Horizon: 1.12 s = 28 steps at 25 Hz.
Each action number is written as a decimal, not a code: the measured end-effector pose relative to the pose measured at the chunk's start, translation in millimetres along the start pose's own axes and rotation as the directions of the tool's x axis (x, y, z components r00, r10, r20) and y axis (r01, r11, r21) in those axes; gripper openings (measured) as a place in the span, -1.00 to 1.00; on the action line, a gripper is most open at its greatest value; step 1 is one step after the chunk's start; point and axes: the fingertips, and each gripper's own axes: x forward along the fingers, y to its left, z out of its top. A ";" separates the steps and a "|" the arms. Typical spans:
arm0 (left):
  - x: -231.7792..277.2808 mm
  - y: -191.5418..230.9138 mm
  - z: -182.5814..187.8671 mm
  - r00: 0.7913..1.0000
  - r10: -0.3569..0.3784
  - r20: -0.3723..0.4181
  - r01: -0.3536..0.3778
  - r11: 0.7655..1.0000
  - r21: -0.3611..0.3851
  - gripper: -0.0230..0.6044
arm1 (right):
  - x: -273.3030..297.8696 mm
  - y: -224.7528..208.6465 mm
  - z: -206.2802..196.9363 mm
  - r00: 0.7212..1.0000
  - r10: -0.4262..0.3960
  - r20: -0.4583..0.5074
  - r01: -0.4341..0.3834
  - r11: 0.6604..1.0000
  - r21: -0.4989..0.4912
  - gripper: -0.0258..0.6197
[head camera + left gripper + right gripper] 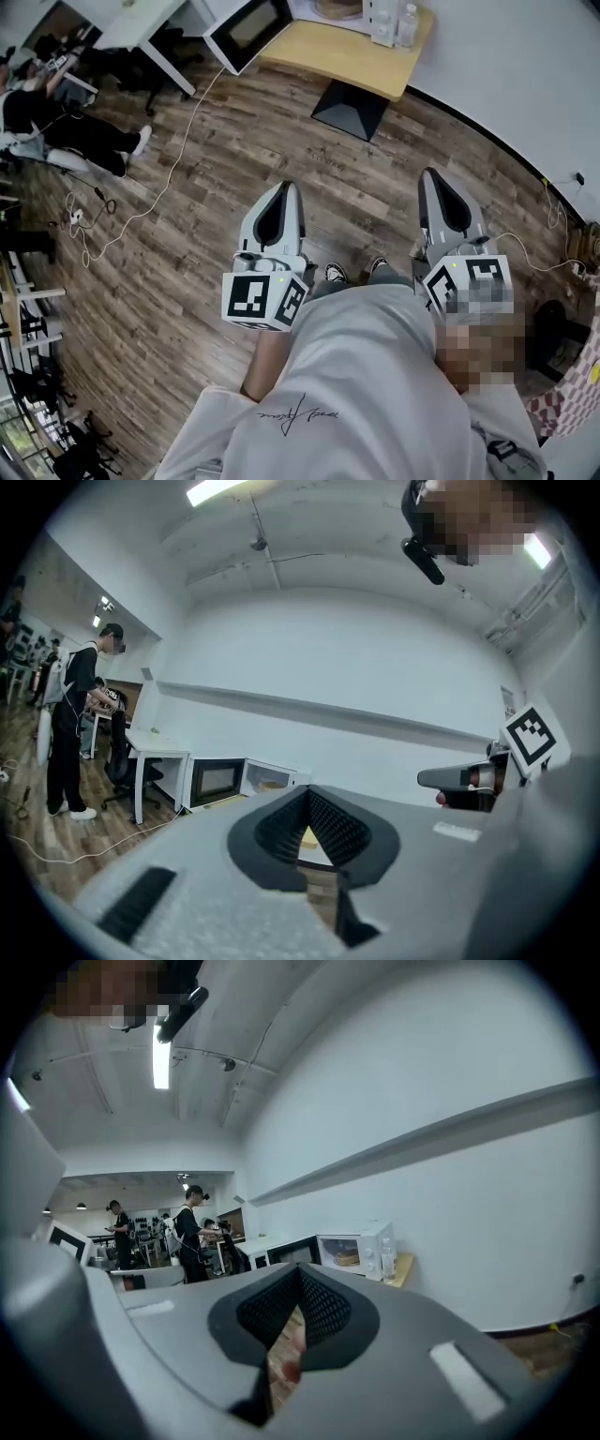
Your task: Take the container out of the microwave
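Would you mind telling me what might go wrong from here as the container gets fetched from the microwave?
The white cable trails over the floor toward the microwave and is a trip hazard. Its door stands open and could be bumped. The bottles stand right beside it and might topple.

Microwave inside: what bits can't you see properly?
Head view: the top edge cuts off the microwave and most of the container.
Right gripper view: the container looks too small to identify.
Left gripper view: it is tinier still and blurred.
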 end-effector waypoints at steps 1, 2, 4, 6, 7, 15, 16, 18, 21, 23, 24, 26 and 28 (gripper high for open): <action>-1.1 2.6 -1.4 1.000 -0.002 -0.006 0.002 1.000 0.003 -0.93 | 2.6 3.0 -2.0 1.000 -0.003 0.004 0.003 1.000 0.006 -0.89; -1.6 5.1 -2.6 1.000 -0.005 -0.010 0.005 1.000 0.001 -0.94 | 5.8 6.6 -3.6 1.000 0.001 0.008 -0.001 1.000 0.018 -0.89; -1.1 9.4 -5.1 1.000 -0.012 -0.011 0.012 1.000 -0.016 -0.94 | 12.9 17.8 -6.4 1.000 0.027 0.014 -0.028 0.999 0.021 -0.92; -0.1 12.0 -8.0 1.000 -0.020 -0.012 0.019 0.999 -0.034 -0.94 | 17.9 29.8 -7.4 0.998 0.052 0.019 -0.052 0.998 -0.022 -0.92; 1.0 12.7 -9.3 1.000 -0.023 -0.014 0.023 0.999 -0.036 -0.94 | 19.9 33.6 -7.0 0.998 0.062 0.024 -0.061 0.997 -0.039 -0.92; 55.9 31.6 -1.3 1.000 -0.022 -0.020 0.022 1.000 -0.017 -0.94 | 80.7 27.5 4.5 0.988 0.152 0.027 -0.152 0.988 -0.017 -0.89; 66.4 37.9 3.0 1.000 -0.016 -0.008 0.016 1.000 -0.012 -0.94 | 94.5 25.7 5.3 0.987 0.158 0.021 -0.158 0.987 -0.017 -0.89; 89.8 50.1 11.9 1.000 -0.014 0.008 0.014 1.000 -0.001 -0.94 | 123.3 21.0 7.5 0.986 0.169 0.011 -0.169 0.985 -0.021 -0.89; 130.0 64.3 33.2 0.997 -0.036 0.062 0.037 0.999 -0.024 -0.93 | 168.6 6.5 16.3 0.984 0.180 0.005 -0.180 0.983 -0.026 -0.89; 156.5 71.1 50.5 0.993 -0.057 0.107 0.062 0.997 -0.044 -0.93 | 198.6 -5.4 23.4 0.983 0.185 0.001 -0.185 0.983 -0.020 -0.89; 170.2 73.9 56.3 0.992 -0.063 0.113 0.068 0.997 -0.041 -0.93 | 213.0 -11.5 26.1 0.983 0.186 -0.003 -0.186 0.982 -0.018 -0.89; 200.6 78.7 61.0 0.992 -0.070 0.102 0.073 0.997 -0.027 -0.93 | 241.3 -24.9 30.8 0.982 0.186 -0.012 -0.186 0.982 -0.018 -0.89; 232.0 83.8 61.9 0.993 -0.076 0.087 0.079 0.997 -0.026 -0.93 | 268.9 -38.5 35.7 0.981 0.190 -0.021 -0.191 0.981 -0.020 -0.89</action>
